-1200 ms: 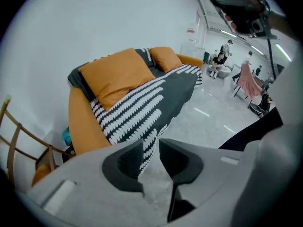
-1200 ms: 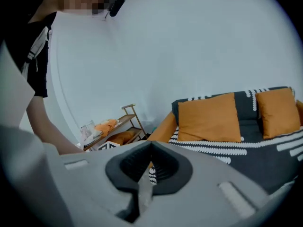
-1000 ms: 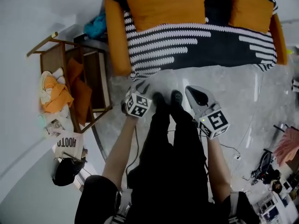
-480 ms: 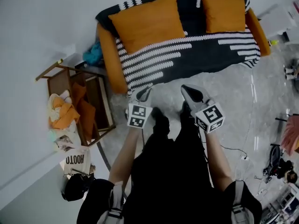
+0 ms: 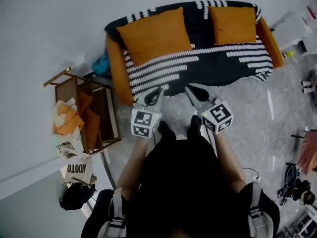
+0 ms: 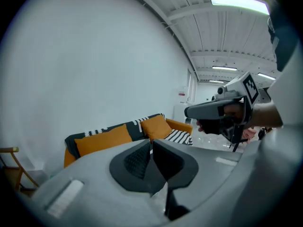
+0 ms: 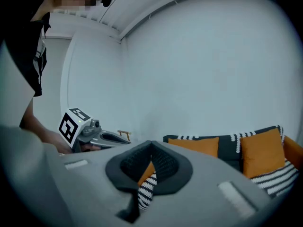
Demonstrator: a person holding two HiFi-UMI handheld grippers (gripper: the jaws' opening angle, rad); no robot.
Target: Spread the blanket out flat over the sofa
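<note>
A mock living-room corner inside a large lab-like hall is seen here: an orange sofa (image 5: 116, 73), draped with a striped blanket (image 5: 198, 66) and cushions (image 5: 153, 33), is set against a bare white wall (image 5: 49, 24). A cluttered wooden rack (image 5: 110, 114) is placed beside it on a polished grey floor (image 5: 290, 103), and industrial strip lights (image 6: 235, 3) are mounted overhead.

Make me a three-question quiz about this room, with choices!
1. Where is the wooden rack? A beside the sofa's end B on the sofa C behind the person
2. How many orange cushions sit on the sofa? A one B two C four
3. How is the striped blanket? A rolled up B folded in a pile C spread over the sofa
Answers: A, it stands right by the sofa's side; B, one big, one smaller; C, its stripes cover seat and back.
</note>
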